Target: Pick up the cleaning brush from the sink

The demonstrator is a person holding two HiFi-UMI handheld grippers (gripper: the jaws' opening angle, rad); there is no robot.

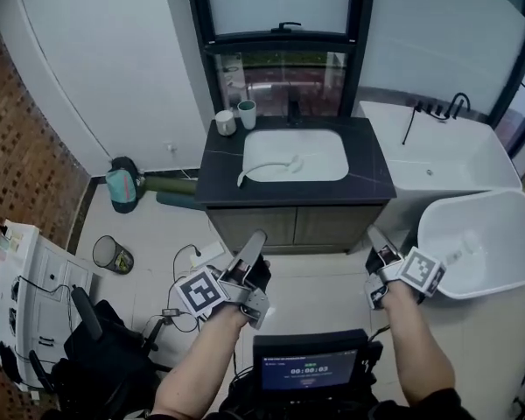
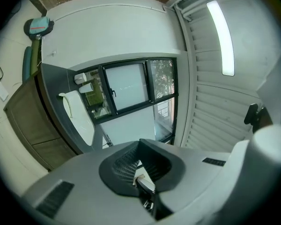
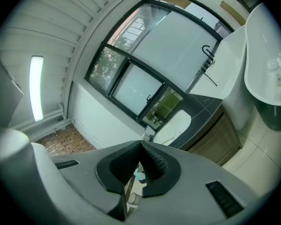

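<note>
A white long-handled cleaning brush (image 1: 269,168) lies in the white sink (image 1: 319,147), which is set in a dark countertop (image 1: 376,182) under the window. Both grippers hang over the floor in front of the cabinet, well short of the sink. My left gripper (image 1: 255,240) is shut with nothing between its jaws, and in the left gripper view its ribbed pads (image 2: 139,143) meet; the sink (image 2: 79,118) shows far off at the left. My right gripper (image 1: 374,234) is shut and empty too, its jaws (image 3: 140,144) pressed together with the sink (image 3: 174,125) beyond them.
Two cups (image 1: 226,122) (image 1: 247,113) stand at the counter's back left beside the black faucet (image 1: 293,108). A white bathtub (image 1: 437,160) and a white tub (image 1: 486,239) are at the right. A bin (image 1: 112,255), cables and a screen (image 1: 308,370) sit on the floor.
</note>
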